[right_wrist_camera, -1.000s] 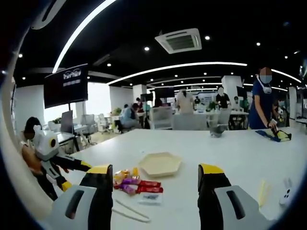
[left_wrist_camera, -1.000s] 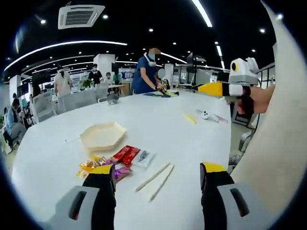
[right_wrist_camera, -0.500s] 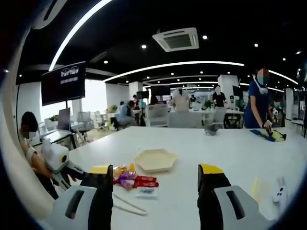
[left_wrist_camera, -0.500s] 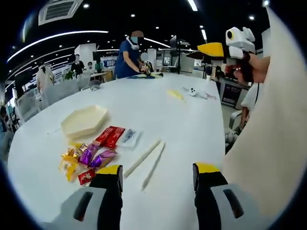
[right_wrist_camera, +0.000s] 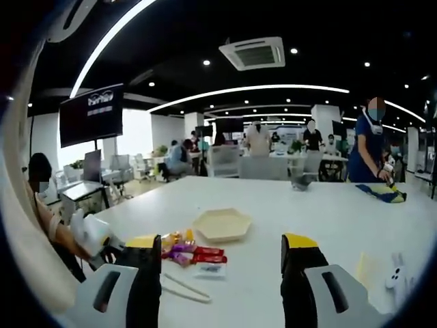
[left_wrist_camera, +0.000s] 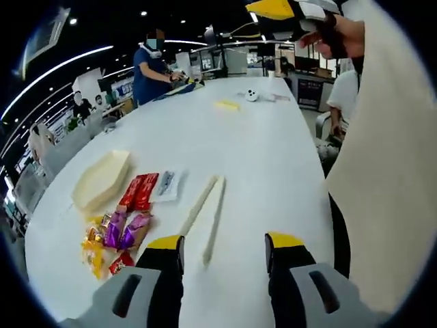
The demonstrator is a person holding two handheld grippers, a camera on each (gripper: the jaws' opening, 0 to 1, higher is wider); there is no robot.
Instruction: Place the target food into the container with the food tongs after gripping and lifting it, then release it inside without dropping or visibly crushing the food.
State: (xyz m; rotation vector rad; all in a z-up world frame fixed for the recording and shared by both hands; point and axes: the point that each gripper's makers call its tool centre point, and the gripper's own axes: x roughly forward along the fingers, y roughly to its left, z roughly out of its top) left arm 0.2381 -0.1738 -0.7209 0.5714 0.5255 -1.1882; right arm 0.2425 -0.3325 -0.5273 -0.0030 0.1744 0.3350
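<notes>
Open-plan office, black ceiling [right_wrist_camera: 205, 34], curved light strips [right_wrist_camera: 259, 89], white table [right_wrist_camera: 328, 212]

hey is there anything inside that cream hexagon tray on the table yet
The tray looks empty: in the left gripper view its inner floor shows bare, with the red packets and candies lying beside it on the table. In the right gripper view its near rim hides the floor.

Count on white surface [left_wrist_camera: 273, 157]: one hexagonal tray [left_wrist_camera: 101, 179]; one pair of pale tongs [left_wrist_camera: 207, 213], two arms; two red packets [left_wrist_camera: 138, 190], side by side; one clear-white sachet [left_wrist_camera: 166, 184]; two purple wrapped snacks [left_wrist_camera: 123, 229]; gold-wrapped candies [left_wrist_camera: 92, 243], number unclear.
</notes>
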